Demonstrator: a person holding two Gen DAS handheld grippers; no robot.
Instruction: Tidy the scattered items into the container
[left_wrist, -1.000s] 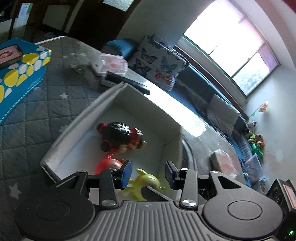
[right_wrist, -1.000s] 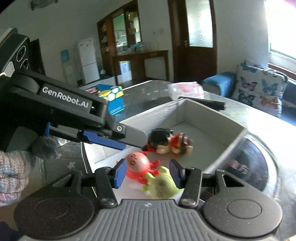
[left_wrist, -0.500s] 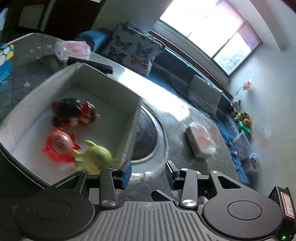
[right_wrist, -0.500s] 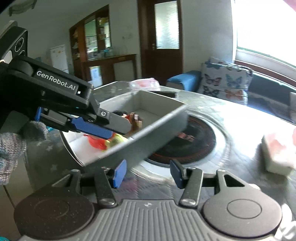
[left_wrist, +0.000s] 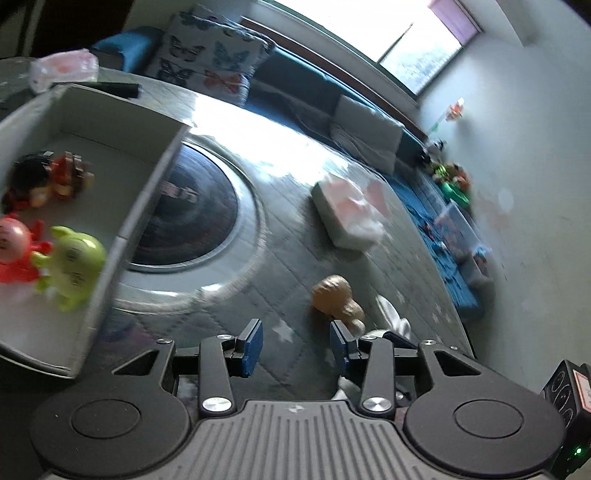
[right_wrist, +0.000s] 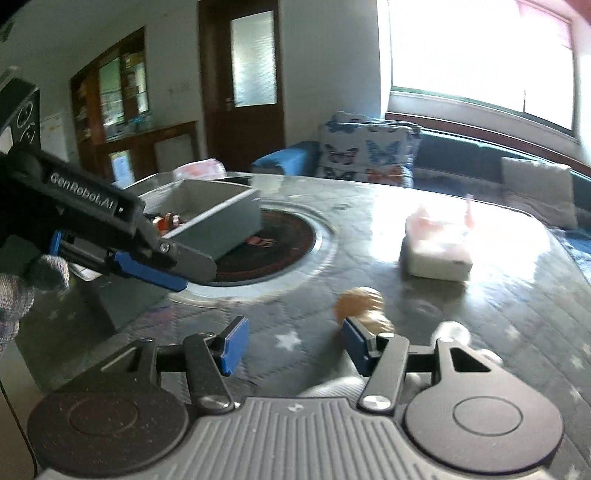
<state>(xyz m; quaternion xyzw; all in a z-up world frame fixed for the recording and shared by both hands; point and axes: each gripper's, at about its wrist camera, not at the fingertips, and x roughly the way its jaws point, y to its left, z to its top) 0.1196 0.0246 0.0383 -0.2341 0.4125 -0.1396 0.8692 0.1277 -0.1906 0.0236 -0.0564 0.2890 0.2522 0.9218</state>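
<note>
Both grippers wide apart and empty over the quilted table.

Left gripper (left_wrist: 295, 345) spread wide, gripping nothing, blue pads (left_wrist: 251, 347) above the star-patterned cloth (left_wrist: 280, 288). Tan toy (left_wrist: 338, 301) just ahead of the right-hand pad, near it, contact unclear. Box (left_wrist: 147, 192) off to the left, holding green toy (left_wrist: 75, 264), red toy (left_wrist: 14, 251) and dark toy (left_wrist: 40, 181). Tissue pack (left_wrist: 347, 214) farther out, beyond the tan toy. Right gripper (right_wrist: 293, 345) likewise wide and empty; tan toy (right_wrist: 364, 306) just past its right-hand pad, blurred. Left gripper (right_wrist: 147, 258) seen at left, in front of the box (right_wrist: 218, 218). Tissue pack (right_wrist: 436, 247) well beyond.
</note>
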